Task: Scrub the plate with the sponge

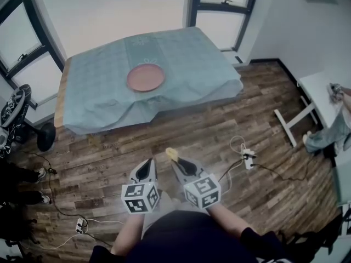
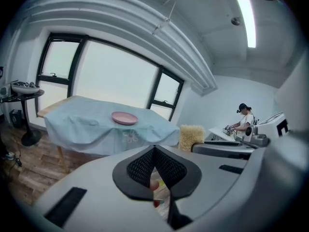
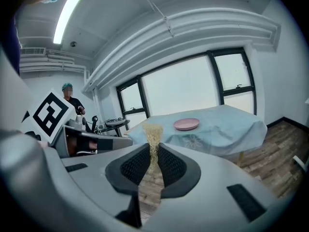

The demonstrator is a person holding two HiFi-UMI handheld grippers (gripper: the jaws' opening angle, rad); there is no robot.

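A pink plate (image 1: 146, 77) lies on the table (image 1: 192, 59) under a light blue cloth, well ahead of both grippers; the plate (image 2: 124, 118) shows in the left gripper view and the plate (image 3: 187, 124) in the right gripper view too. My right gripper (image 1: 173, 156) is shut on a yellow sponge (image 1: 171, 153), whose coarse body (image 3: 152, 140) sticks up between the pads. My left gripper (image 1: 146, 169) is shut with nothing in it, beside the right one, over the wooden floor. The sponge (image 2: 191, 137) appears to its right.
A round side table with gear (image 1: 15, 111) stands left of the table. Cables and a power strip (image 1: 248, 158) lie on the floor to the right. A white bench (image 1: 321, 100) with a person (image 2: 242, 121) is at the far right. Large windows (image 1: 115, 10) stand behind the table.
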